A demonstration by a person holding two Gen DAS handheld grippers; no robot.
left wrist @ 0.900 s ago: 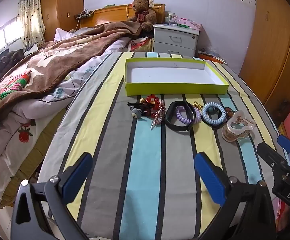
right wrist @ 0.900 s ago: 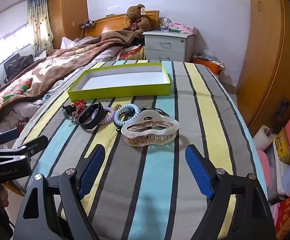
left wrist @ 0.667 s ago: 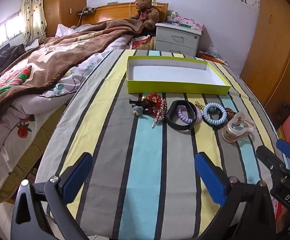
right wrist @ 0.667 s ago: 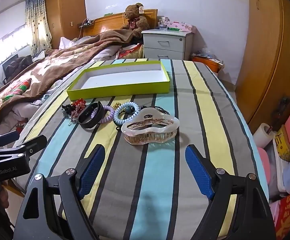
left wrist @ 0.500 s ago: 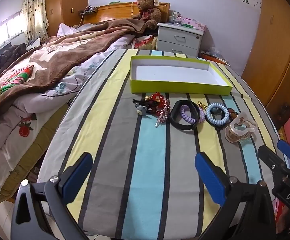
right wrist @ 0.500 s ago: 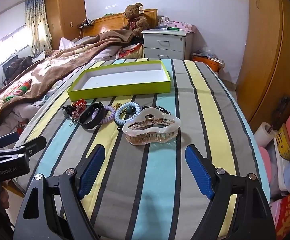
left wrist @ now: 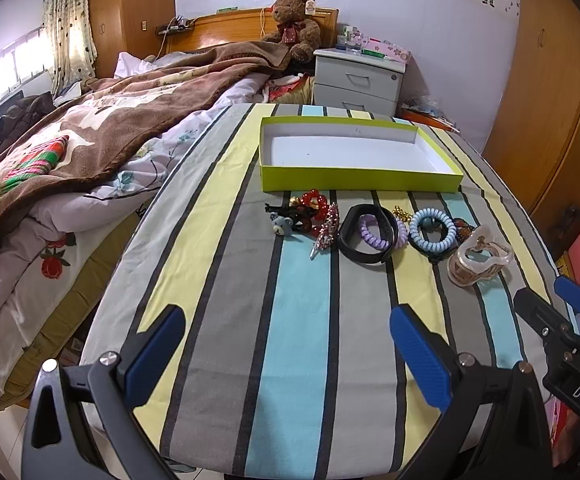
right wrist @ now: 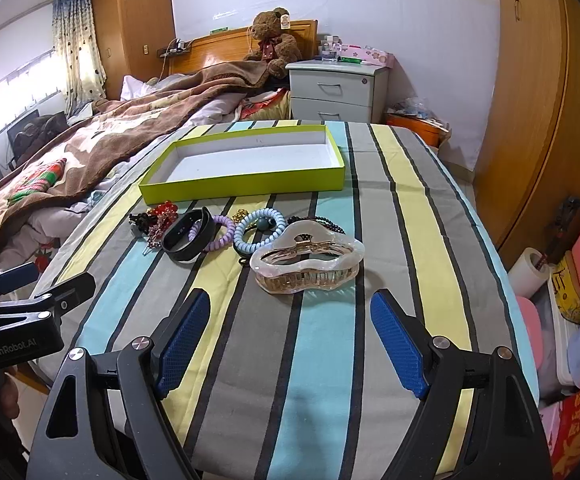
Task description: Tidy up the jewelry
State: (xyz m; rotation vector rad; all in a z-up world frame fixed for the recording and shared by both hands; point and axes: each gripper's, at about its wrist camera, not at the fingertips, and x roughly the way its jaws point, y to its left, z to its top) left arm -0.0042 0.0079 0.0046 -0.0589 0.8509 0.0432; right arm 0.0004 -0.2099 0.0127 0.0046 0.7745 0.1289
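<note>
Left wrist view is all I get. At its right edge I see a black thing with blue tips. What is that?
Observer: That is the right gripper. Its jaws stand wide apart with nothing between them.
Operator: What lies straight ahead of it?
Observer: The pale hair clip sits squarely in front of the gap, not touched by it.
Operator: Anything off to the right that I miss?
Observer: A white paper roll stands down there, below the level of the striped cloth.
</note>
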